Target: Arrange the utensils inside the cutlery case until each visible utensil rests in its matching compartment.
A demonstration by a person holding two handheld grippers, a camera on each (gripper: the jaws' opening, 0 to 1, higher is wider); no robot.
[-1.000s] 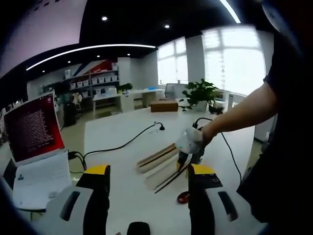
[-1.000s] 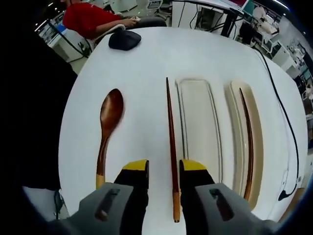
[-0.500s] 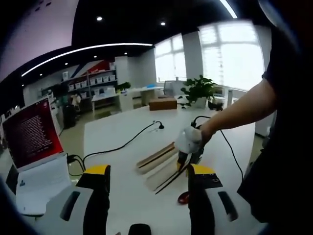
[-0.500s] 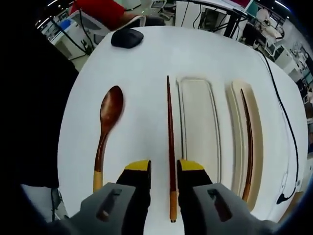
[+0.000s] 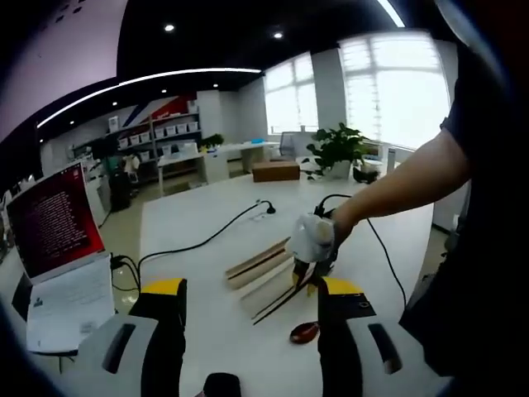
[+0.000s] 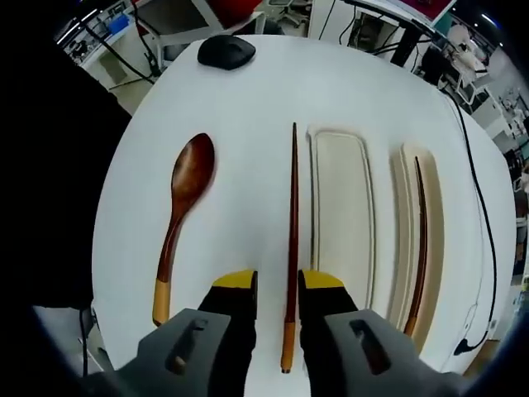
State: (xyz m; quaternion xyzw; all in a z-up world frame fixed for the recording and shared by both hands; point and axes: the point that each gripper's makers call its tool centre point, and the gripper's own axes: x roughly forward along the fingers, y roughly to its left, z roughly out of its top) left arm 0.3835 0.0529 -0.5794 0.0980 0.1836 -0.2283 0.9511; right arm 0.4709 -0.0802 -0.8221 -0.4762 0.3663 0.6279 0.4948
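a dark chopstick (image 6: 291, 248) sits pinched between the jaws of the right tool (image 6: 277, 285), its far tip beside the cutlery case (image 6: 340, 215) edge; whether it clears the white worktop (image 6: 248, 99) is unclear. a second chopstick (image 6: 420, 240) lies in the case's far slot. the wooden spoon (image 6: 180, 215) rests left, well apart. the left tool (image 5: 248, 302) hangs spread wide, empty.

R cam overhead table (image 6: 248, 91), L cam low across
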